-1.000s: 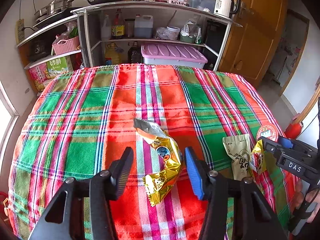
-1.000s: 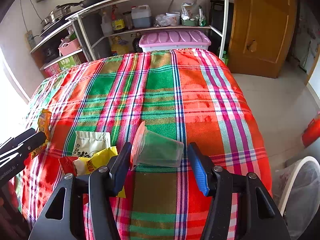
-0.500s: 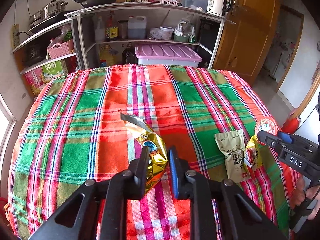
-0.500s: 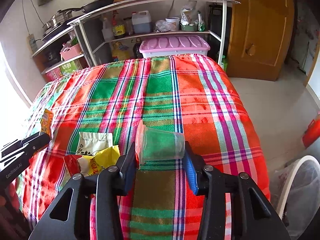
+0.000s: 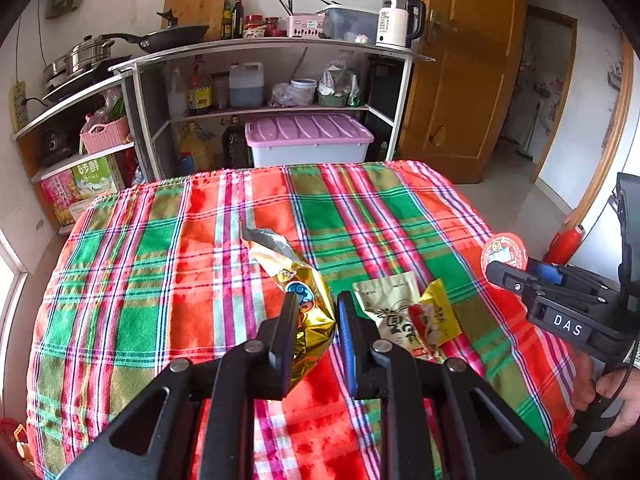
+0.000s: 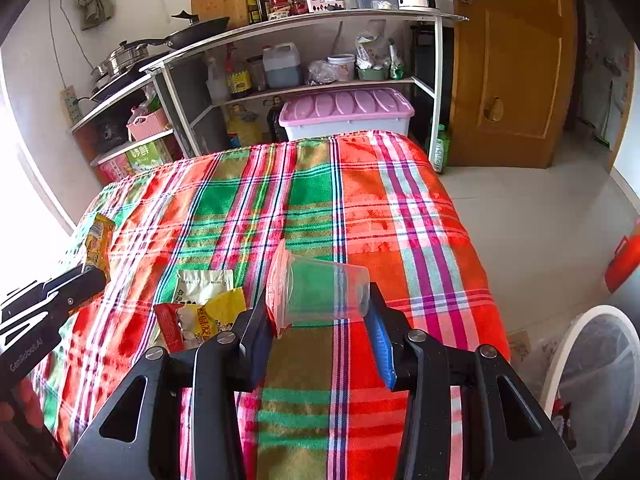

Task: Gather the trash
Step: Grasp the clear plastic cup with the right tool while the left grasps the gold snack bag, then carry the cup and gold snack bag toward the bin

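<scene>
While angled down, left gripper (image 5: 316, 320) pinches gold wrapper (image 5: 304, 300).

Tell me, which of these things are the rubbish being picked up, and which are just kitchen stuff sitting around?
Part of the job:
gold wrapper, pinched in the left gripper
clear plastic cup, clamped in the right gripper
beige packet
yellow packet
white mesh bin, probably

Just lying about:
pink-lidded box
kettle
frying pan
</scene>
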### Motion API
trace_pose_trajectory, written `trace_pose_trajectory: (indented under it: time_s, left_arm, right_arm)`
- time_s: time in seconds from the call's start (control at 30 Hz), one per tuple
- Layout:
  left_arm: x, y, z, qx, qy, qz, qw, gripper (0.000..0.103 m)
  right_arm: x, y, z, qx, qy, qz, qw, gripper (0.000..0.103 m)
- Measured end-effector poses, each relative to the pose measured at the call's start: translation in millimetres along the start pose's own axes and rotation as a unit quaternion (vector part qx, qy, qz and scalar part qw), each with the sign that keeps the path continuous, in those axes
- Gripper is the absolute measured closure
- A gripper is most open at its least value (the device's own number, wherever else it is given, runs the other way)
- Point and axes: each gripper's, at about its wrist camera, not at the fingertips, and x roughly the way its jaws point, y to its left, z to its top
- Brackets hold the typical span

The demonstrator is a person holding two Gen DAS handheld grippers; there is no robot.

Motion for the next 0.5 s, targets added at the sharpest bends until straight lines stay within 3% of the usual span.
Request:
trace_pose_trajectory:
  time_s: [0.5]
  left_arm:
    - [-26.8,-74.1,8.1,0.061,-0.027,-0.051,0.9965,0.083]
  right_arm:
    - [-58.1,-39.0,-14.3,0.021,-0.045,-0.008,0.999,0.059]
